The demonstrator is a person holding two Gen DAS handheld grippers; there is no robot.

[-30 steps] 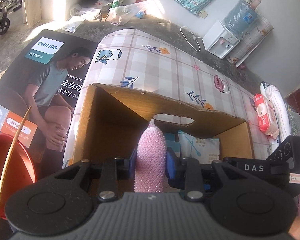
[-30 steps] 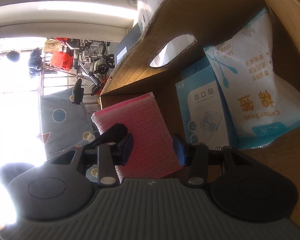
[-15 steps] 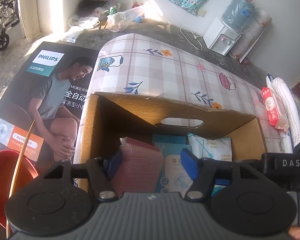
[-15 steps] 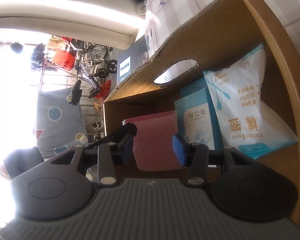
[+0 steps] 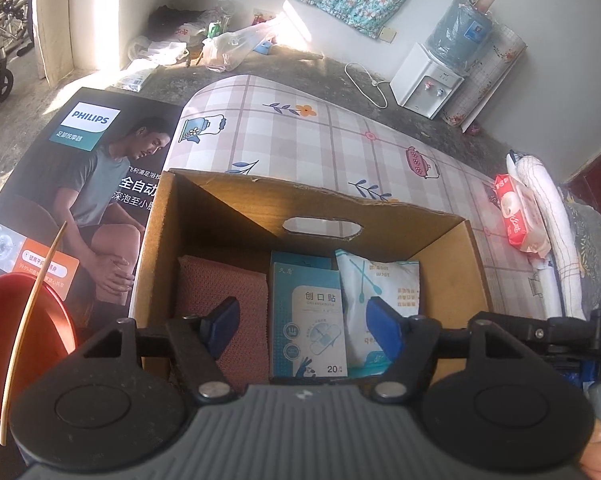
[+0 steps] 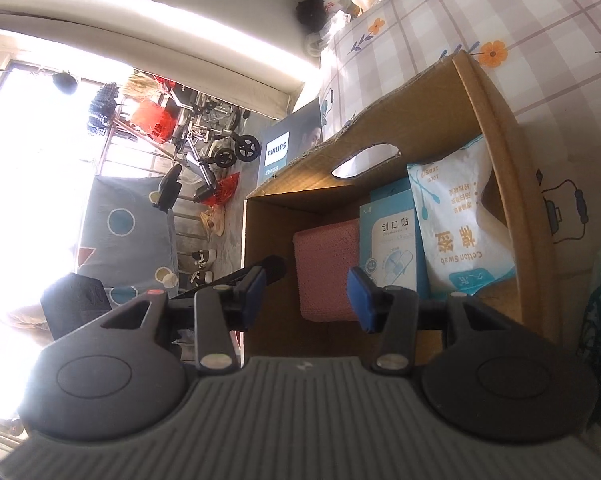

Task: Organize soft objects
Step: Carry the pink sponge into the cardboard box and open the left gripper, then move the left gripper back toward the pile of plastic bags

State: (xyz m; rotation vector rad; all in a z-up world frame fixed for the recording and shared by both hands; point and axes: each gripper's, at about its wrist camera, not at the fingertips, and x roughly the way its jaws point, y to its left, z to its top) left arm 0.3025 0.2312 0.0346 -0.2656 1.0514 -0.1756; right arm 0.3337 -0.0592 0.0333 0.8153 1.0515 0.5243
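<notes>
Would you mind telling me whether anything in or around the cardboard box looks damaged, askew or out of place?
Nothing inside stands out: the pink sponge, the blue plaster box and the cotton swab bag sit side by side in the cardboard box. Only the box's far top edge is ragged, as if a flap was torn off.

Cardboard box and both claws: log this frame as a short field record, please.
container: cardboard box, open-topped, on the checked tablecloth
contents: pink sponge at the left, blue plaster box in the middle, cotton swab bag at the right
left claw: open, holding nothing, above the box
right claw: open, holding nothing
outside the box: red wipes pack and rolled white towel on the tablecloth
</notes>
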